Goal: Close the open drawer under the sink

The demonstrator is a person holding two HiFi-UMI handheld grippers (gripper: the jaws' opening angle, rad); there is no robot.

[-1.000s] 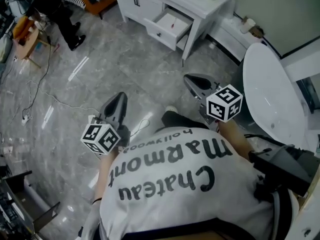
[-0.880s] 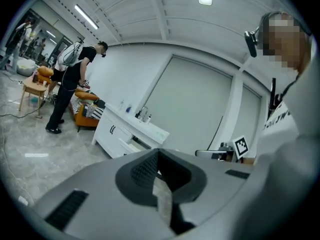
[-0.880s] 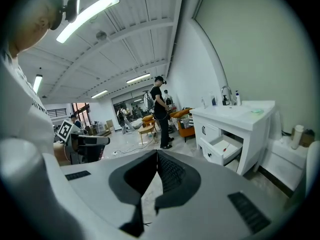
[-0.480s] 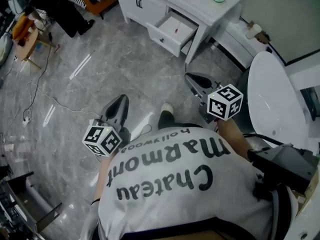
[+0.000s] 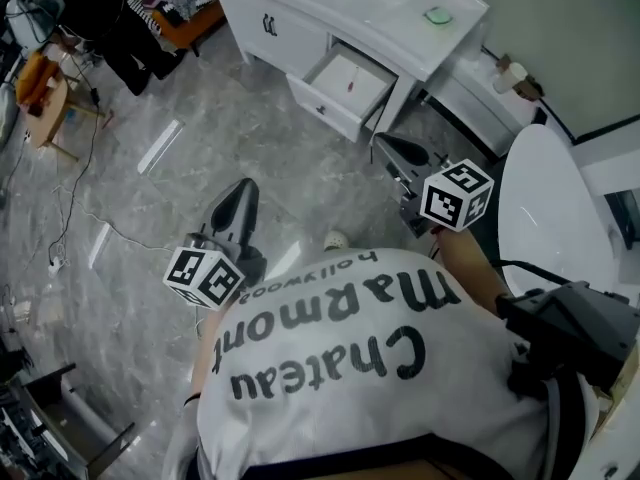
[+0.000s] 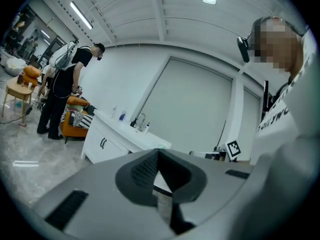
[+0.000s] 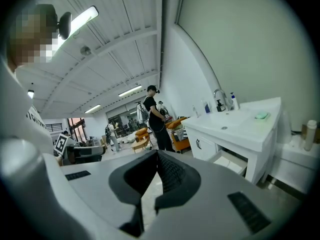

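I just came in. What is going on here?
A person in a white printed T-shirt holds the grey left hand-held gripper and the grey right hand-held gripper, both shut and empty. Ahead stands a white sink cabinet with its white drawer open. Neither gripper touches the drawer; the right one is nearer.

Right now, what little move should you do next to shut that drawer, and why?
Probably step closer and bring the right gripper up to the drawer front. The drawer stands pulled out under the counter; floor lies between it and both shut, empty grippers, and the right one is nearer than the left gripper.
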